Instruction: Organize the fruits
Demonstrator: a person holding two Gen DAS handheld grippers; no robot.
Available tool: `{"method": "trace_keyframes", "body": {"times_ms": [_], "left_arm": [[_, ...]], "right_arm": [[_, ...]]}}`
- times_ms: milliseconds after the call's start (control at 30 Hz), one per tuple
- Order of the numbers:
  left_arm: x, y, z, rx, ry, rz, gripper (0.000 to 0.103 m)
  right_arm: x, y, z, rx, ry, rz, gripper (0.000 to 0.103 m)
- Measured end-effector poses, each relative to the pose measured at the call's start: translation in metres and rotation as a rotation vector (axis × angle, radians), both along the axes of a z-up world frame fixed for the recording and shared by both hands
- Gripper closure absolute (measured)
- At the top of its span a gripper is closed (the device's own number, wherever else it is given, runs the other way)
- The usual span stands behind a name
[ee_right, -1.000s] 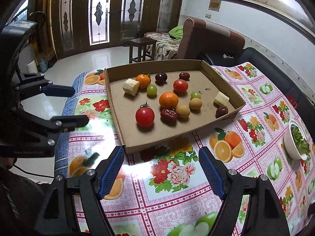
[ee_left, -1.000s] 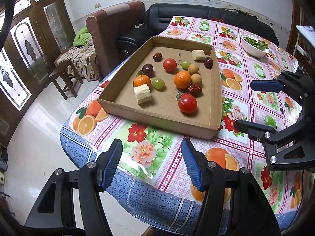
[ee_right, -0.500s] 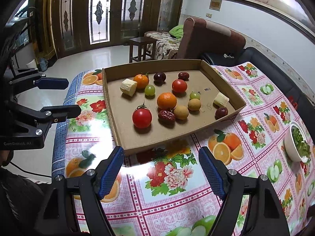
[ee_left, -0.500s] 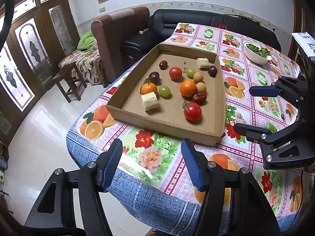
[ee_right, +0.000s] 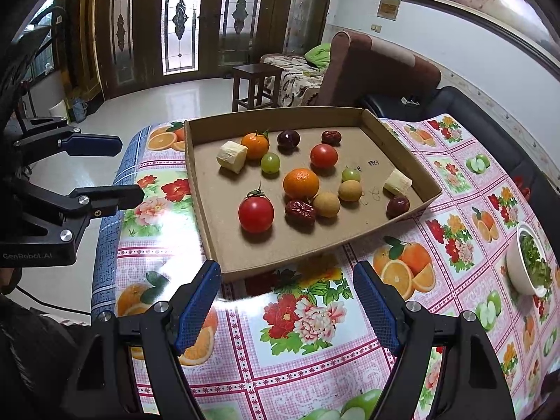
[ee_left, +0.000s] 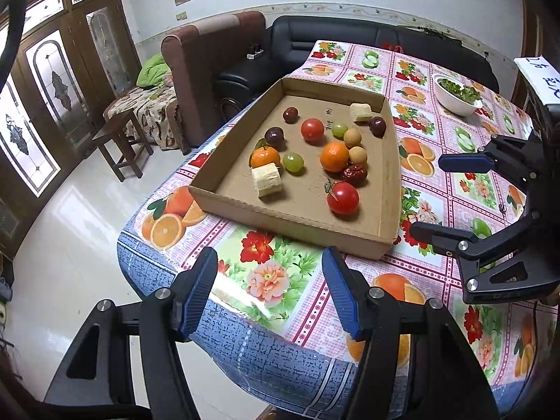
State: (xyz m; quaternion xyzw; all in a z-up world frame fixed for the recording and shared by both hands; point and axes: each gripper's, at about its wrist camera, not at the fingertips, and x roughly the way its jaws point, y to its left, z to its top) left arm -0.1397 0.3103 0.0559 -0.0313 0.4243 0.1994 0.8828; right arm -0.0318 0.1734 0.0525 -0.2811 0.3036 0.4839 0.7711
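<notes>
Item: cardboard tray, frame centre on my worktop, holding loose fruits: large tomato, orange, tangerine, grapes, dates, pale cut pieces. Handwriting on the tray floor, unreadable. My left gripper, lettered "GenRobot.AI", jaws apart, empty. My right gripper, lower frame, jaws apart, empty. Paper slip, upper right, blue script illegible.

Handwriting on tray floor too small to read; paper label cut off.
</notes>
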Motion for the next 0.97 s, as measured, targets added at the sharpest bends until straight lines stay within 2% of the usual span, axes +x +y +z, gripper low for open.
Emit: {"method": "trace_keyframes", "body": {"times_ms": [967], "left_arm": [[0.001,0.0,-0.001,0.025,-0.009,0.008,0.042]], "right_arm": [[-0.006,0.011,-0.004,-0.017,0.021,0.037,0.023]]}}
